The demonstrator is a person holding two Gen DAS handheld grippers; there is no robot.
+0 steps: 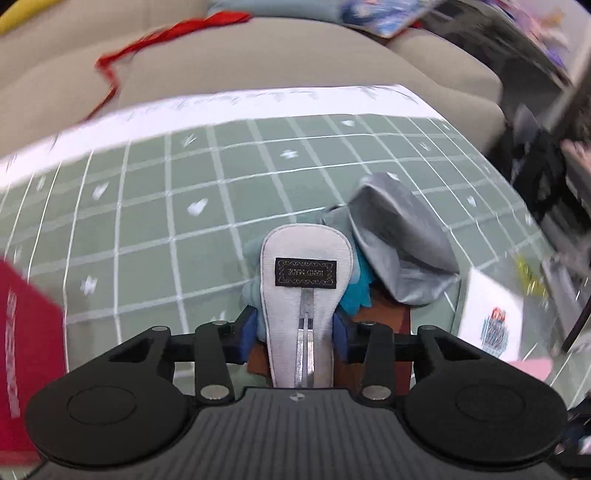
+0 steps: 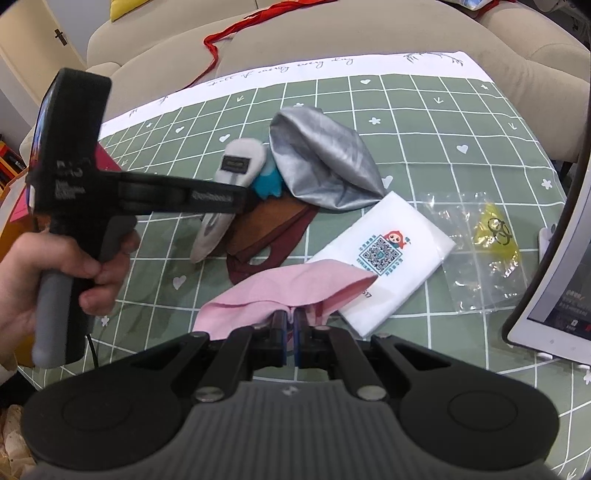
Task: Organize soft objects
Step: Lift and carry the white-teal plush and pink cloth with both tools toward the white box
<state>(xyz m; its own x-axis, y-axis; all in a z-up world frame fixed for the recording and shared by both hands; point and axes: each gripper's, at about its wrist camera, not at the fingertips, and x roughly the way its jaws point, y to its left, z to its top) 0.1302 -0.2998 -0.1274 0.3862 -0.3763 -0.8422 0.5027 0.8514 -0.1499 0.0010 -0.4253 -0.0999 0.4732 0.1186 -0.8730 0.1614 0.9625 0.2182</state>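
Note:
My left gripper [image 1: 298, 334] is shut on a light grey felt pouch [image 1: 304, 291] with a black label; it also shows in the right wrist view [image 2: 236, 166], lifted slightly over the pile. Behind the pouch lie a silver fabric bag [image 1: 399, 243] [image 2: 325, 162], a blue felt piece [image 2: 267, 184] and a brown and maroon cloth [image 2: 269, 229]. My right gripper [image 2: 291, 328] is shut on a pink cloth [image 2: 280, 291] that lies partly over a white packet [image 2: 388, 254].
The green checked tablecloth [image 2: 461, 110] covers the table. A clear bag with a yellow item [image 2: 487, 236] lies at the right, a tablet [image 2: 554, 288] at the right edge, a red box [image 1: 26, 332] at the left. A beige sofa [image 2: 332, 37] with a red ribbon [image 2: 236, 29] stands behind.

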